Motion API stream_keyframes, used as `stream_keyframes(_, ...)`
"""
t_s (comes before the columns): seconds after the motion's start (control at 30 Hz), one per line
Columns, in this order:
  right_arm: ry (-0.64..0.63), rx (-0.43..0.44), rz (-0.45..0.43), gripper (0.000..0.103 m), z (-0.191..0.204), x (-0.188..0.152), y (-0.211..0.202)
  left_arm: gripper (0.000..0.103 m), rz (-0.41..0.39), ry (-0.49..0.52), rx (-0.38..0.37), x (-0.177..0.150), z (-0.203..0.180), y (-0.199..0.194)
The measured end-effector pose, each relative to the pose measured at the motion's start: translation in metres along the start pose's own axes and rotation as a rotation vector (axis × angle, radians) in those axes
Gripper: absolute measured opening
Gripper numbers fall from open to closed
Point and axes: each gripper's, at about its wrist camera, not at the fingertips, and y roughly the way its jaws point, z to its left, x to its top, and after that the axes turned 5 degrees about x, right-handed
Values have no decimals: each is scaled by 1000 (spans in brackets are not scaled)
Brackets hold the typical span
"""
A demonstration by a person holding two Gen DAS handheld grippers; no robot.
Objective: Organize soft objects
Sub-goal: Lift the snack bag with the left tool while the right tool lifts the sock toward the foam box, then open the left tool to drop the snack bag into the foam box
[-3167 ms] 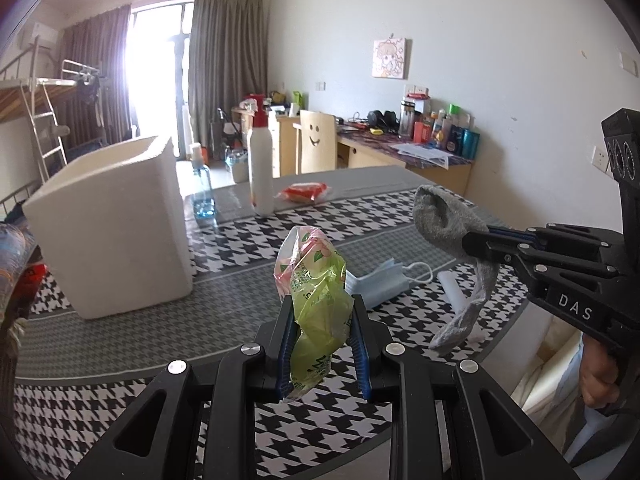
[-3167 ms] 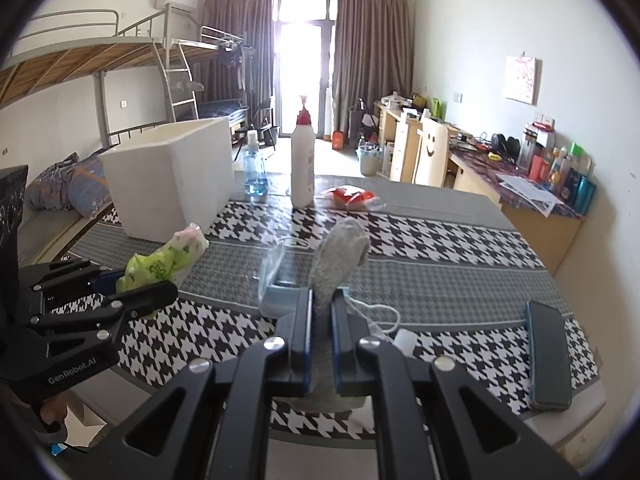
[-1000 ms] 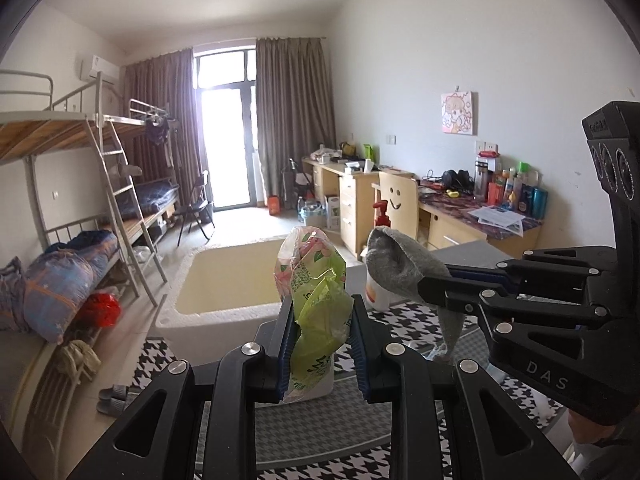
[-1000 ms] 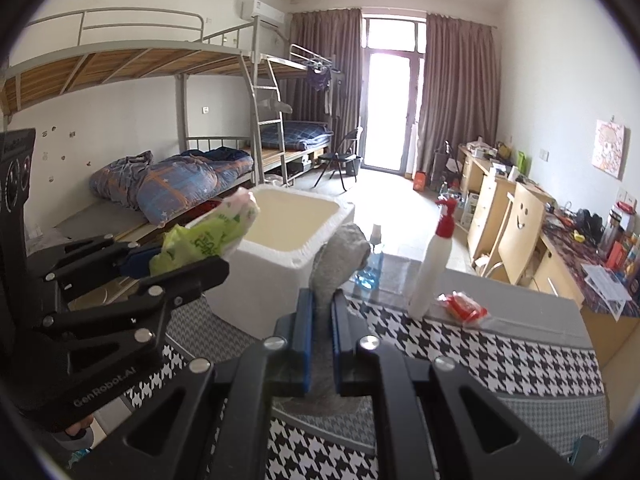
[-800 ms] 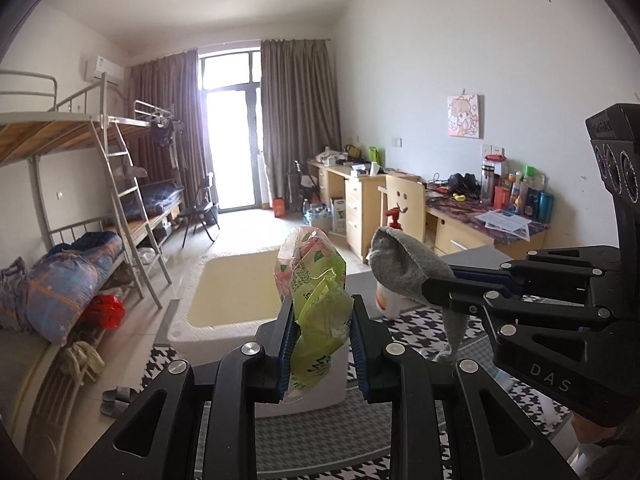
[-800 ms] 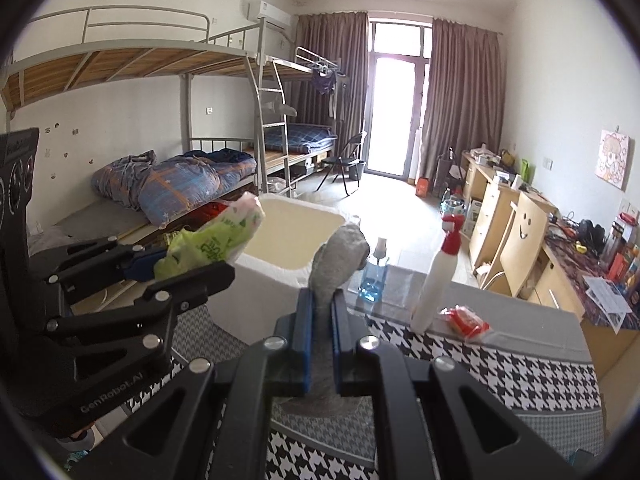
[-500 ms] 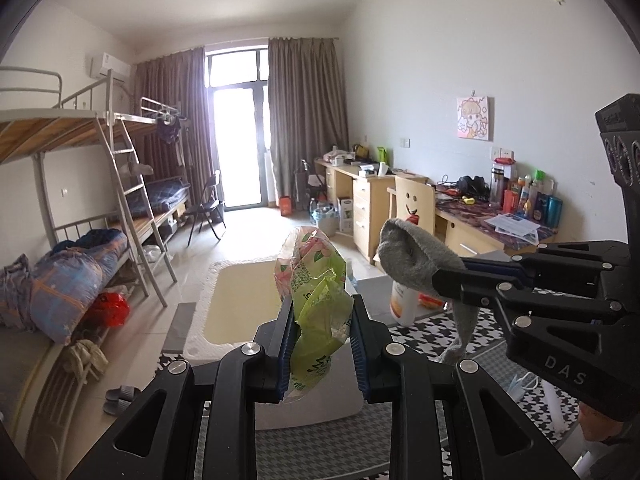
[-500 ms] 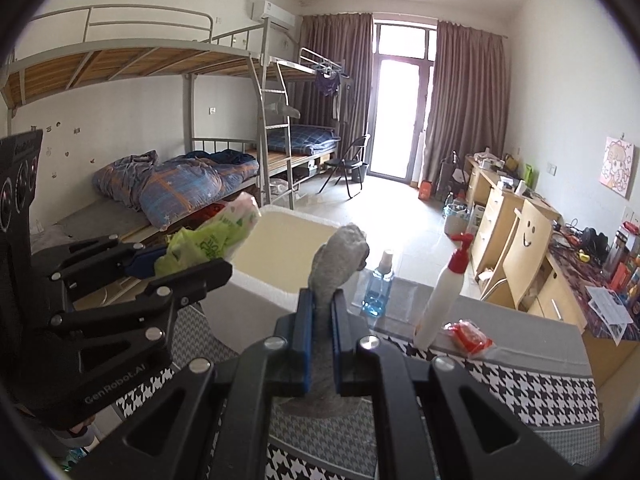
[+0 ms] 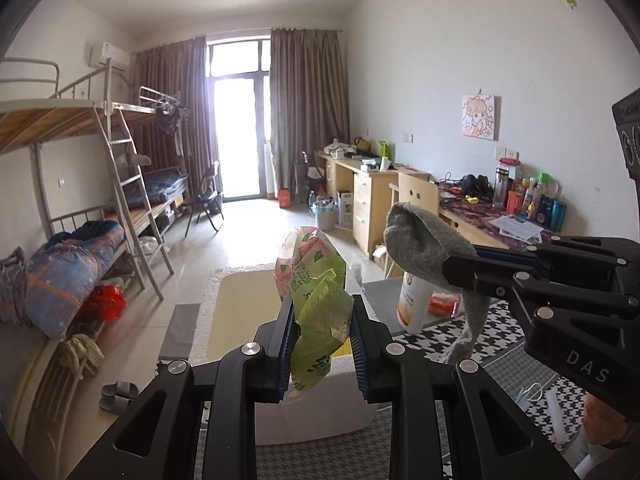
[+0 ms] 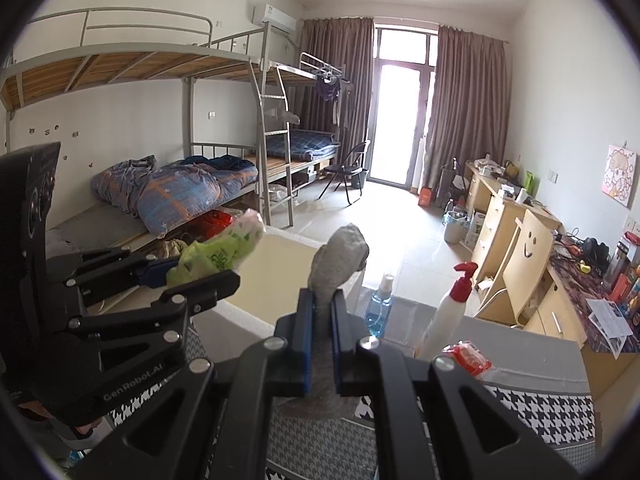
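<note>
Now sock (image 10: 338,260) btwn right fingers (image 10: 306,344)

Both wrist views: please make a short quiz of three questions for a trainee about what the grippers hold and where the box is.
1. True or false: the left gripper is shut on the green packet.
2. What does the right gripper hold: A) gray sock, B) spray bottle, C) face mask?
3. Fill in: the white foam box is open at the ____.

Key: 1 true; 2 A; 3 top.
</note>
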Motion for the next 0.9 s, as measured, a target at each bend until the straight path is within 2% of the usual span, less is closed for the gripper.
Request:
stream_keyframes(0.17, 3, -5, -2, 11, -3, 6, 5, 27, 20, 6, 17, 1, 2, 11)
stream_keyframes(0.83, -4, -50, 19, 11, -14, 14, 24, 27, 160, -2, -2, -1, 13, 74)
stream_keyframes(0.9, -5, -54, 24, 11, -14, 13, 25, 31, 169, 0, -4, -2, 12, 79)
